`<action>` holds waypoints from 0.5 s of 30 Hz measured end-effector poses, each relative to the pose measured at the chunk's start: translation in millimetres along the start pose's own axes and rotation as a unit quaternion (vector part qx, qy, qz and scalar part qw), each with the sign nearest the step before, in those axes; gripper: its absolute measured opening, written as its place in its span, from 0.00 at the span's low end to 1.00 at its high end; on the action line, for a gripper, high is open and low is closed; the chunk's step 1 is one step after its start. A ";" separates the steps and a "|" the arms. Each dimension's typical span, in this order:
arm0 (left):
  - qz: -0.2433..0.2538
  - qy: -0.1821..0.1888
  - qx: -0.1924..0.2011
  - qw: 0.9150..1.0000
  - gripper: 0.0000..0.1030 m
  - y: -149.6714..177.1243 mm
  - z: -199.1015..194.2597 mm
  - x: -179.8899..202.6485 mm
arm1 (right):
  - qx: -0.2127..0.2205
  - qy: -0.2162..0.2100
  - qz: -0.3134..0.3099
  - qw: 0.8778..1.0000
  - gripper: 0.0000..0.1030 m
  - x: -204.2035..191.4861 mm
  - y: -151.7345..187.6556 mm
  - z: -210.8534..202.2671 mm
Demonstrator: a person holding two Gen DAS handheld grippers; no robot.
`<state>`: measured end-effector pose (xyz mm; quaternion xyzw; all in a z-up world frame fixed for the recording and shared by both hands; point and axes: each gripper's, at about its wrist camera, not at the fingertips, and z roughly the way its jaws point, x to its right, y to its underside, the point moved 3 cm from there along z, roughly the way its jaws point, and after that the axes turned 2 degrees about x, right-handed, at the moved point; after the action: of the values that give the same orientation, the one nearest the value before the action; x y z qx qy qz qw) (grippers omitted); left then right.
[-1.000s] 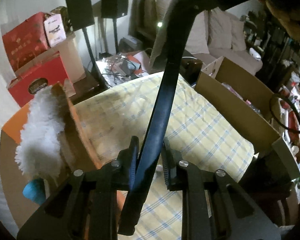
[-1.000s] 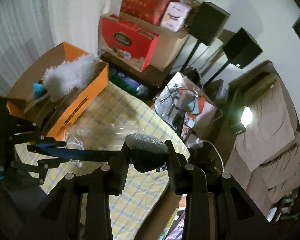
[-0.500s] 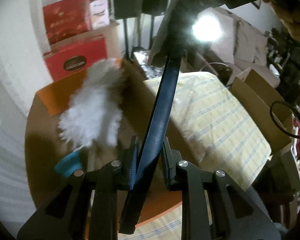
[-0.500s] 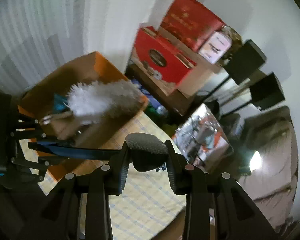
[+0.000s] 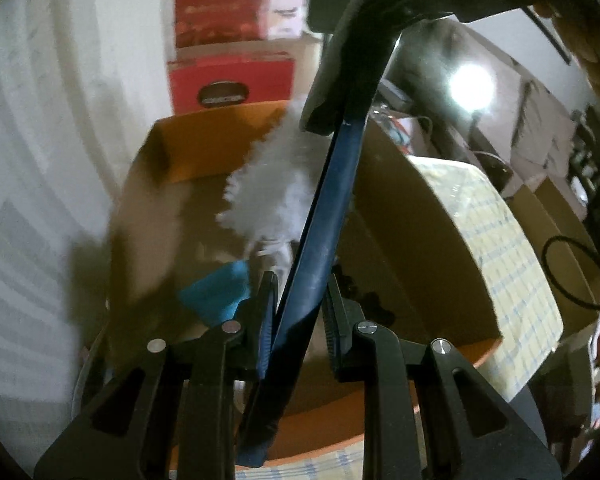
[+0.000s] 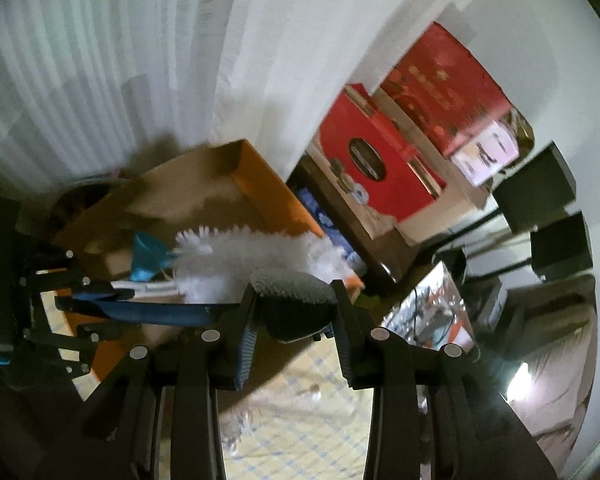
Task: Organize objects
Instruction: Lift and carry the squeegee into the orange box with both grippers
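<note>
Spanning the gap between the two tools is a long brush with a flat blue handle (image 5: 324,240) and a grey padded head (image 6: 292,284): the left hand-held gripper (image 5: 298,316) is clamped on the handle near its lower end, and the right hand-held gripper (image 6: 294,332) is clamped on the sides of the head. In the right wrist view the handle runs level from the head across to the left hand-held gripper (image 6: 76,308) at the picture's left edge. The brush hangs over an open orange cardboard box (image 5: 168,156) with a brown inside, and does not touch it as far as the blurred frames show. In the box lies a fluffy white duster (image 6: 256,256) with a teal collar (image 6: 146,256) at its base; seen from the left wrist the duster (image 5: 268,188) sits just behind the handle, partly hidden by it. The box rests on a worktop under a yellow checked cloth (image 5: 512,264), with a plain brown carton (image 5: 568,272) just beyond the cloth's far edge. Behind the orange box stand red gift boxes (image 6: 376,168) stacked with a pink-white packet (image 6: 486,154), and beside them two black speakers (image 6: 540,184) on stands. White curtains (image 6: 120,60) fill the left of that view.
</note>
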<state>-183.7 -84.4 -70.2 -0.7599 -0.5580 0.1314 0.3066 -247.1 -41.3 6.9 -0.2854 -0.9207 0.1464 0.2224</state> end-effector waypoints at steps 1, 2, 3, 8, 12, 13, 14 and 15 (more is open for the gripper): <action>-0.006 0.000 -0.001 1.000 0.20 0.5 0.3 -3.4 | 0.003 -0.002 -0.002 1.000 0.33 -1.9 -4.2 2.5; -0.011 -0.001 -0.001 1.000 0.20 0.8 1.1 -6.2 | 0.005 -0.004 -0.003 1.000 0.33 -3.1 -7.9 4.8; -0.016 -0.003 -0.003 1.000 0.20 1.6 2.3 -9.3 | 0.006 -0.005 -0.004 1.000 0.33 -4.2 -10.4 6.8; -0.039 -0.003 -0.012 0.999 0.20 3.8 9.6 -18.7 | 0.013 -0.009 0.007 1.000 0.36 -5.5 -20.7 22.6; -0.061 0.014 -0.018 0.998 0.16 4.6 13.9 -22.0 | 0.031 -0.031 0.059 0.997 0.48 1.0 -21.0 28.4; -0.068 0.024 -0.020 0.997 0.15 4.7 14.4 -22.7 | 0.042 -0.052 0.081 0.994 0.54 2.9 -19.2 26.9; -0.078 0.030 -0.023 0.996 0.17 4.5 15.2 -23.6 | 0.047 -0.061 0.095 0.993 0.57 4.4 -18.2 25.8; -0.086 0.030 -0.027 0.995 0.18 3.8 16.5 -24.3 | 0.056 -0.072 0.115 0.989 0.63 6.7 -15.9 24.2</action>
<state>-198.0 -102.4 -88.9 -0.7207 -0.6153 0.0666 0.3124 -271.3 -53.4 -5.4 -0.3655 -0.8856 0.2424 0.1528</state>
